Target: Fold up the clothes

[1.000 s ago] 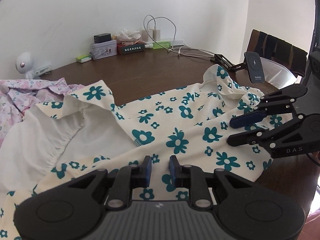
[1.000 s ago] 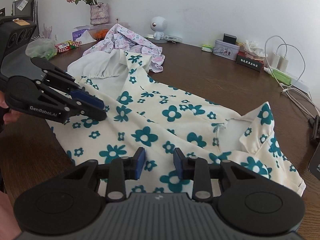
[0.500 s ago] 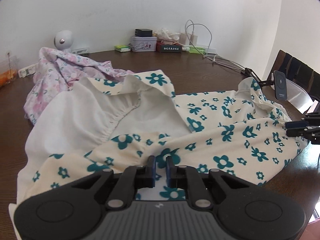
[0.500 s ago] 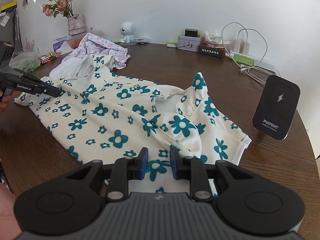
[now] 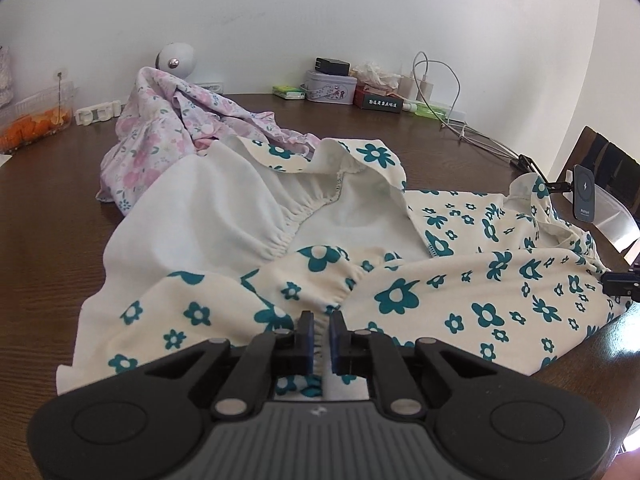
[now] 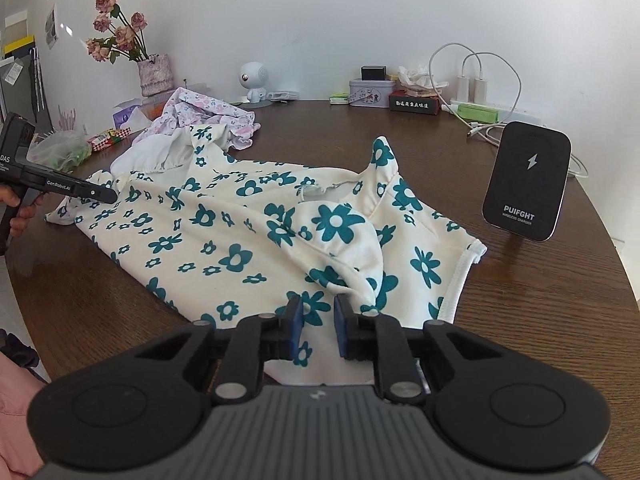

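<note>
Currently, your left gripper (image 5: 321,326) is clenched on a bunched edge of the cream garment with teal flower print (image 5: 400,292), the fabric gathered into pleats between its blue pads. That garment lies spread across the dark brown round wooden table (image 5: 48,240), its white inner lining (image 5: 208,216) turned up and exposed at the far left end.

Your right gripper (image 6: 315,322) sits low over the opposite end of the same garment (image 6: 224,236). Its jaws stand slightly apart with printed cloth between them; whether the pads actually bite the cloth, you cannot tell from these views. In the right wrist view your left gripper (image 6: 108,196) shows at the far edge of the garment, held by a hand (image 6: 20,212).

A crumpled pink floral garment (image 5: 168,136) lies just beyond the cream one, touching its far edge. A black wireless charger stand (image 6: 526,180) stands upright on the table near the right end of the garment, apart from it. A small white round-headed robot figure (image 6: 254,80) stands by the wall.
</note>
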### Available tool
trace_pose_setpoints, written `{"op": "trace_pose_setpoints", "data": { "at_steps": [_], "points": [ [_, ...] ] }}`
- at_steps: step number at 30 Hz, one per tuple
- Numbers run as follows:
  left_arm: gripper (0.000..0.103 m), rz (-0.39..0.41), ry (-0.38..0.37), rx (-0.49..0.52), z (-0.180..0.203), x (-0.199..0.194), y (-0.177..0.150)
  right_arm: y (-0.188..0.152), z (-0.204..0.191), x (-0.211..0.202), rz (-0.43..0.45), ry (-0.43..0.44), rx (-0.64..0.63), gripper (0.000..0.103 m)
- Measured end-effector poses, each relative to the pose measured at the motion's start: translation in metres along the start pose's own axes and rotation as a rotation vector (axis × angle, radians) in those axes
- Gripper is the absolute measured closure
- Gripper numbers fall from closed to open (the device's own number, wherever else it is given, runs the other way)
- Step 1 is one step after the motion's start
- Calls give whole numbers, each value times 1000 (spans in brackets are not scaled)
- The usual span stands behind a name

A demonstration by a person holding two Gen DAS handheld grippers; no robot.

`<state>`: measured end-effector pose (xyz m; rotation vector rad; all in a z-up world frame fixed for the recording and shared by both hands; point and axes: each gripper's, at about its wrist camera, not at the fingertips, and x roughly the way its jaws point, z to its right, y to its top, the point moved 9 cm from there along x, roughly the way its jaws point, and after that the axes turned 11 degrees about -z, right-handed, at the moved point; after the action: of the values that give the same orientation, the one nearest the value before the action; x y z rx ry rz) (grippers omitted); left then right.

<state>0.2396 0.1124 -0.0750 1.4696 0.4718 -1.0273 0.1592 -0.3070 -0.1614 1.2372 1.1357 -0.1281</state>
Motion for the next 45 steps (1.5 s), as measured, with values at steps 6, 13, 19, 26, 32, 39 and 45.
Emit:
{"op": "trace_pose_setpoints", "data": {
  "at_steps": [6,13,19,26,32,39,45],
  "points": [
    [80,73,4,15,4,-20,16,18,-6,-17,72,0,32,79],
    [83,54,29,-4,-4,-7,17,24,-7,20,2,-102,30,79],
    [79,77,48,-27,-9,-17,15,27,-7,11,37,-101,77,78],
    [75,75,155,-49,-29,-48,-23,18,-22,-13,47,-112,74,74],
    [85,55,175,-111,-45,-45,-48,-3,-19,-9,-10,-163,86,74],
    [85,51,218,-80,-39,-42,-49,-8,-17,-7,-7,-155,99,74],
    [28,181,214,-28,-14,-75,-31,10,-25,-37,99,-127,123,27]
  ]
}}
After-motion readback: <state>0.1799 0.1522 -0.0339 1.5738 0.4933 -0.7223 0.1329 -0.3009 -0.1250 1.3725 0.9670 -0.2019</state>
